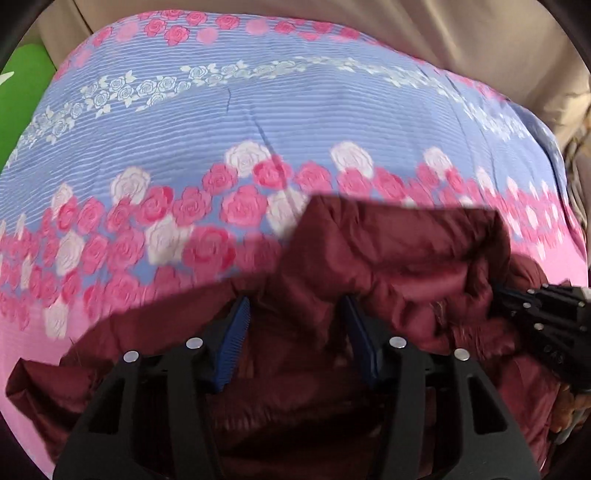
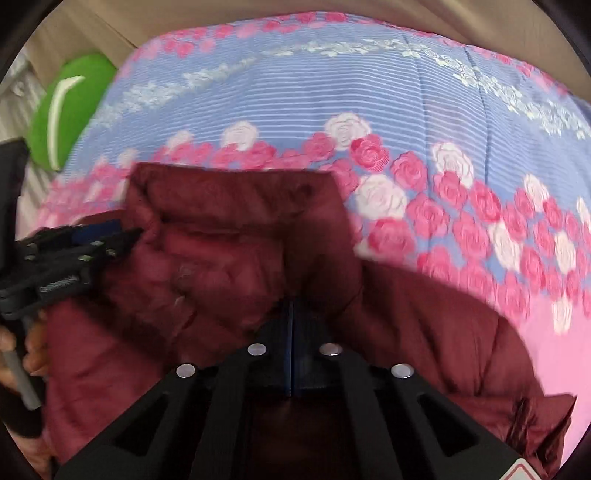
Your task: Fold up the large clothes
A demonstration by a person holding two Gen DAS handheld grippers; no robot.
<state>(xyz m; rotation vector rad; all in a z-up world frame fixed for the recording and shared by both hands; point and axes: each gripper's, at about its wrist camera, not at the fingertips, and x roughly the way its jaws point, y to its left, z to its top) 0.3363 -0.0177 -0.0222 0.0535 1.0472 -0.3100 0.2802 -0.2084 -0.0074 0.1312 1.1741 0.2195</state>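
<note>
A dark red puffer jacket (image 1: 388,251) lies on a bed with a blue and pink rose-print cover (image 1: 229,122). My left gripper (image 1: 295,306) is open, its blue pads spread wide with jacket fabric bulging between them. My right gripper (image 2: 291,306) is shut on a fold of the jacket (image 2: 229,236) near its raised collar. The right gripper also shows at the right edge of the left wrist view (image 1: 517,299), and the left gripper at the left edge of the right wrist view (image 2: 122,230), touching the jacket's collar edge.
The rose-print cover (image 2: 369,92) stretches beyond the jacket. A green cushion (image 2: 66,107) lies at the bed's far left. A beige wall or headboard (image 1: 461,29) runs behind the bed. A hand (image 2: 33,343) holds the left gripper's handle.
</note>
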